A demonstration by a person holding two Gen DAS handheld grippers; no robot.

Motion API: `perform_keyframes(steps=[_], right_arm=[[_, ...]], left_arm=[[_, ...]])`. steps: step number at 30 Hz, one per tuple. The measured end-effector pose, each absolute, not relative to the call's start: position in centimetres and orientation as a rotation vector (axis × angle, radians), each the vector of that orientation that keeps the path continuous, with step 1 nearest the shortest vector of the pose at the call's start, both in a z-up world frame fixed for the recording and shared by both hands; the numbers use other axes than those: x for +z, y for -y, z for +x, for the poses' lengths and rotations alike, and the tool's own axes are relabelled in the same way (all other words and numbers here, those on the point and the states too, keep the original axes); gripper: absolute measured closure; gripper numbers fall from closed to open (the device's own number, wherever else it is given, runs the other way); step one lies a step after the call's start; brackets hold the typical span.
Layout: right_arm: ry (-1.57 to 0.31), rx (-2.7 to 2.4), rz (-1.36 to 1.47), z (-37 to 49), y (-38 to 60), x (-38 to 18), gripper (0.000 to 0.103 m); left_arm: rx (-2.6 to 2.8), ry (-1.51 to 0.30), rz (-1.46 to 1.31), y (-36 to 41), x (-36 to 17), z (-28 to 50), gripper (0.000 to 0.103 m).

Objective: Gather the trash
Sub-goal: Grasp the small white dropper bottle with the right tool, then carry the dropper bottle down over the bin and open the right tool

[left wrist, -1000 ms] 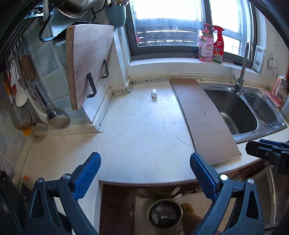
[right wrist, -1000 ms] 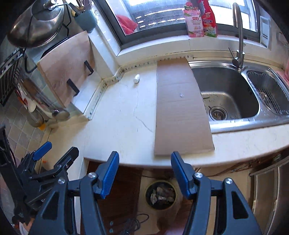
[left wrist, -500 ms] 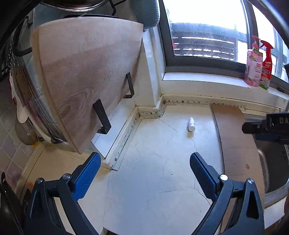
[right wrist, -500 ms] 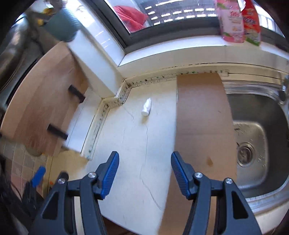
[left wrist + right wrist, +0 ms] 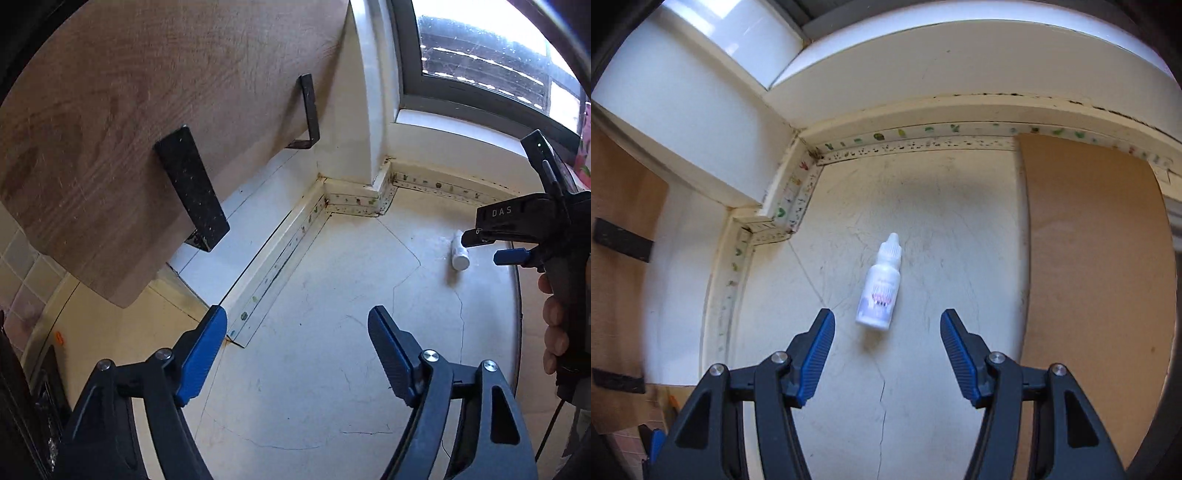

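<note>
Both tongs have swung in from the table edge. The right tongs (image 5: 886,334) now hang apart just short of the dropper bottle (image 5: 880,287), mid-frame on the table (image 5: 923,406), ready to grab it; the left tongs (image 5: 297,334), empty, are closing

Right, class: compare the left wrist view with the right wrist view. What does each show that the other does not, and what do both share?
Only the left wrist view shows the window, the closing, empty left tongs and the hand holding the right tongs. Only the right wrist view shows the cardboard sheet and the gap between the open right tongs. Both show the white dropper bottle lying on the cracked countertop and the wooden cutting board.
</note>
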State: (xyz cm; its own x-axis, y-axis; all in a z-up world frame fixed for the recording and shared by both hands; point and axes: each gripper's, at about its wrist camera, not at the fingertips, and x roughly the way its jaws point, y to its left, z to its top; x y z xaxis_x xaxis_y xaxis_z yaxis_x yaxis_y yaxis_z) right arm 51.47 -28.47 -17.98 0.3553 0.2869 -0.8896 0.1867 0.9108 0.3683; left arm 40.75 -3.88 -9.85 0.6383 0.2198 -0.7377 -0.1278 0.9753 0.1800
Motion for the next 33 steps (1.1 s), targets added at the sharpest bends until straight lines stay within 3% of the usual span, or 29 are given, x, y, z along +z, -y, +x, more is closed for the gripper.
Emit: perform_keyframes(steps=[3, 5, 7, 9, 18, 33], right_arm=[[-1.218, 0.065, 0.414, 52.6, 28.0, -18.5, 0.045], [-1.236, 0.066, 0.385, 53.2, 27.7, -19.1, 0.054], [-1.265, 0.071, 0.372, 53.4, 27.4, -19.8, 0.072], [-1.267, 0.081, 0.367, 53.3, 27.2, -20.2, 0.079], [-1.262, 0.208, 0.545, 46.6, 27.2, -18.2, 0.079], [-1.132, 0.243, 0.537, 22.2, 23.4, -9.0, 0.079]], left_arm=[[0.217, -0.87, 0.107, 3.8, -10.5, 40.4, 0.026], [0.222, -0.878, 0.105, 3.8, -10.8, 40.1, 0.026], [0.226, -0.882, 0.113, 4.0, -10.9, 39.9, 0.026], [0.227, -0.882, 0.118, 4.1, -10.9, 39.6, 0.026], [0.233, -0.953, 0.069, 2.5, -10.5, 35.3, 0.026], [0.028, -0.883, 0.032, -2.3, -5.5, 21.7, 0.026]])
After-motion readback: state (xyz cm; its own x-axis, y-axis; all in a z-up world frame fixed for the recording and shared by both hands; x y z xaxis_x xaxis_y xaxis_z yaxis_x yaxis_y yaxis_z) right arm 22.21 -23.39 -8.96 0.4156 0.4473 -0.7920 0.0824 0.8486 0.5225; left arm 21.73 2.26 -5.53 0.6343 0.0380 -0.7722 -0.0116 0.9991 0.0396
